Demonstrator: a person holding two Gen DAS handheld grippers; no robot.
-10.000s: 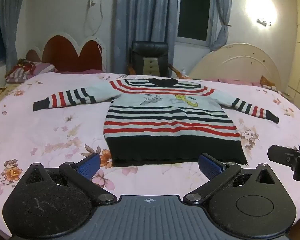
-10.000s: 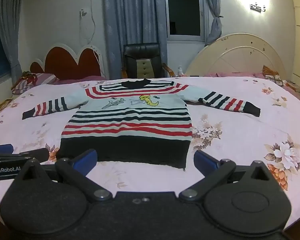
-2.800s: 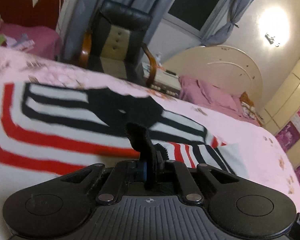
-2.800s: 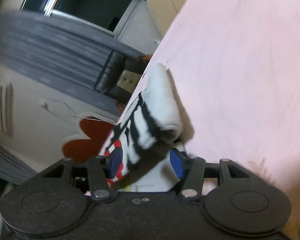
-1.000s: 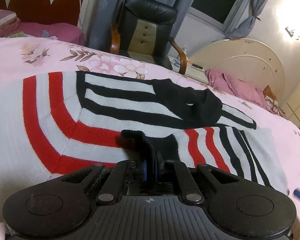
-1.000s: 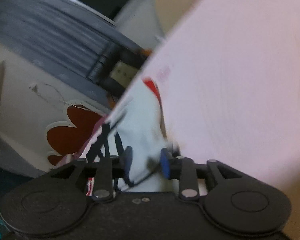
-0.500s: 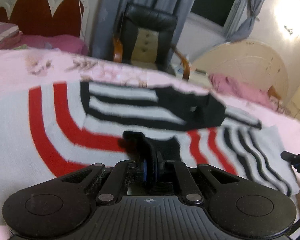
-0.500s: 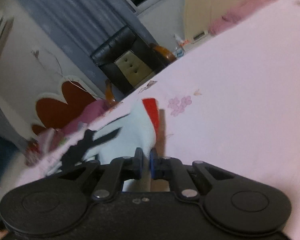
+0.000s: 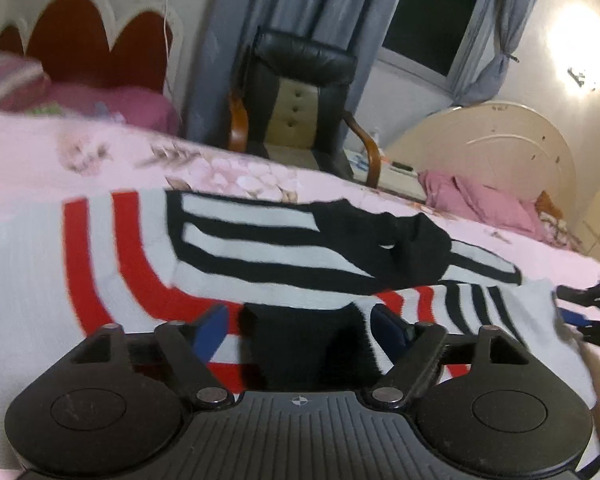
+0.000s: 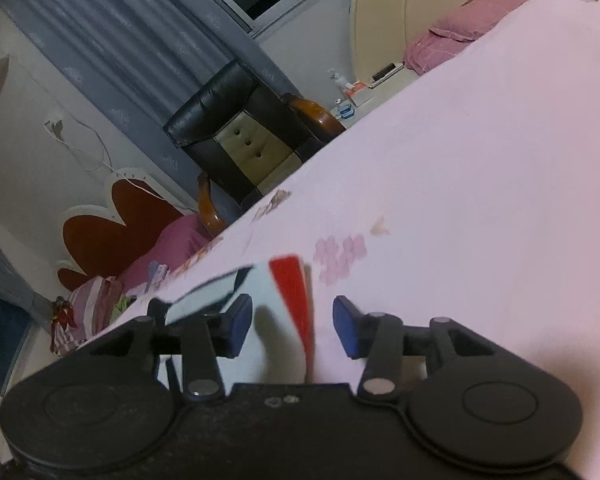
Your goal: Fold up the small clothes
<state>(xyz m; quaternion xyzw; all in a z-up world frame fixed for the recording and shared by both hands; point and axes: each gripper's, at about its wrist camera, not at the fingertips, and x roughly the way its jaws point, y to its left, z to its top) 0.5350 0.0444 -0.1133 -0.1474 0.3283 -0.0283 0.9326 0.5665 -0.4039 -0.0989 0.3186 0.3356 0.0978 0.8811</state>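
A white sweater [image 9: 112, 264] with red and black stripes lies on the pink flowered bed [image 9: 40, 148], its black collar [image 9: 404, 240] facing up. One striped sleeve [image 9: 476, 300] is folded across the chest. Its black cuff [image 9: 300, 344] lies between the blue pads of my left gripper [image 9: 300, 326], whose jaws are opening and no longer press it. At the sweater's right side, my right gripper [image 10: 292, 326] [image 9: 588, 312] is also opening. The red-striped edge of the sweater [image 10: 290, 292] lies loose between its pads.
Behind the bed's far edge stands a black armchair [image 9: 300, 92] with wooden arms. A red scalloped headboard [image 9: 100, 44] and a striped pillow [image 10: 84, 308] are far left. A cream headboard [image 9: 500, 152] and pink bedding [image 9: 484, 204] are far right. Bare pink sheet [image 10: 480, 160] stretches right of the sweater.
Both grippers went from shut to open. The left has let go of the black cuff. The right has swung along the sweater's side and released the fabric edge.
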